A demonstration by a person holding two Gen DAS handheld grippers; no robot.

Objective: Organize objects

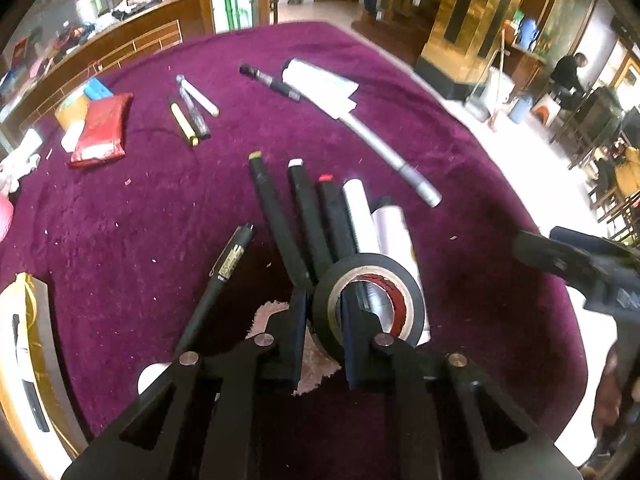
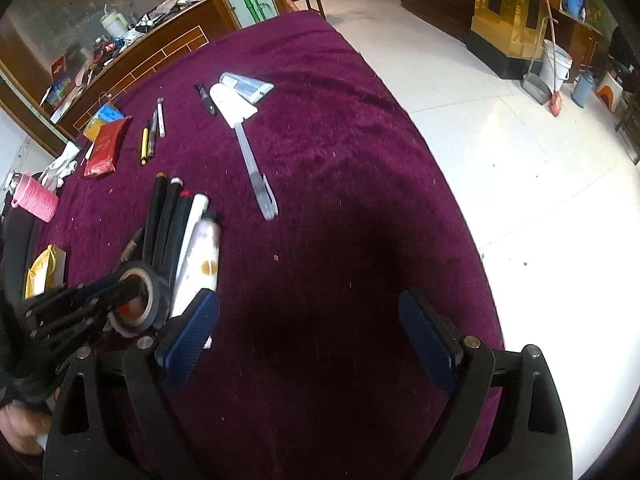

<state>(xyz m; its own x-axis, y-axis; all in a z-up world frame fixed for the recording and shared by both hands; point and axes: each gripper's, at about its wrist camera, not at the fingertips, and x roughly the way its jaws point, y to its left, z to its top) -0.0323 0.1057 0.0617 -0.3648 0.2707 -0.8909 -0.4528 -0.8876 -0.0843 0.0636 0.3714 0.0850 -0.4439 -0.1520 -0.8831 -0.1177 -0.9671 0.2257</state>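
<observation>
**Tape roll in hand, sorting partly done**

Left wrist view: the left tool [image 1: 324,320] pinches the wall of a black tape roll [image 1: 370,300], one finger through its hole, held just above the near ends of a row of markers [image 1: 304,216] and white tubes [image 1: 362,216] lined up on the purple bench [image 1: 160,216]. A loose black pen [image 1: 224,276] lies beside them — seemingly unsorted.

Right wrist view: the right tool [image 2: 310,328] hangs wide and empty over bare cloth. Farther off, a silver pen [image 2: 256,176] and small pens [image 2: 152,132] lie scattered, likely still to gather.
</observation>
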